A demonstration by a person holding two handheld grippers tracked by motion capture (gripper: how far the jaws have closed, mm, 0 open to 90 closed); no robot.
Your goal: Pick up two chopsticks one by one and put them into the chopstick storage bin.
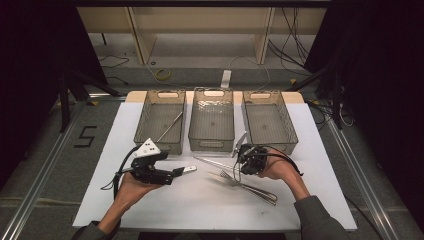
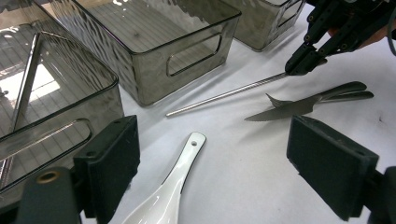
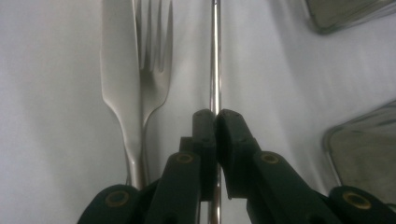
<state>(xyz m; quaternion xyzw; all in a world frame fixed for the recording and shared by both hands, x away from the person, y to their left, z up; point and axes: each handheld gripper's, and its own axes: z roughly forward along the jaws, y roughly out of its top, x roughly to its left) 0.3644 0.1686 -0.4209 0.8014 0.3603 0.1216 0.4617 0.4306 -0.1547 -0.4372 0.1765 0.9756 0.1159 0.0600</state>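
A: So, why do the right tongs (image 3: pixel 215 114) sit so low on the tabletop (image 1: pixel 150 200)?

B: They are clenched on one end of the metal chopstick (image 2: pixel 224 93), which lies flat near the table's middle, just at six o'clock of the middle bin (image 1: pixel 212 120). A rod that thin can only be pinched from close above, so the pads meet around it at the very tips.

A: And the knife (image 3: pixel 119 74) and fork (image 3: pixel 156 60)?

B: They lie crossed just beside the chopstick, at its five o'clock in the high view, touching each other but apart from the rod. Gripping the end farthest from them probably keeps the pads clear of both.

A: What about the left tongs (image 2: pixel 212 168)?

B: Released, standing wide over the white spoon (image 2: pixel 173 186), whose handle points toward one o'clock in the left gripper view. Nothing presses on it; the hand seems to wait.

A: Why three bins?

B: Likely sorting. The left bin (image 1: pixel 161 117) at eleven o'clock already holds a matching chopstick (image 1: pixel 171 125) leaning on its wall, so this one probably belongs there.
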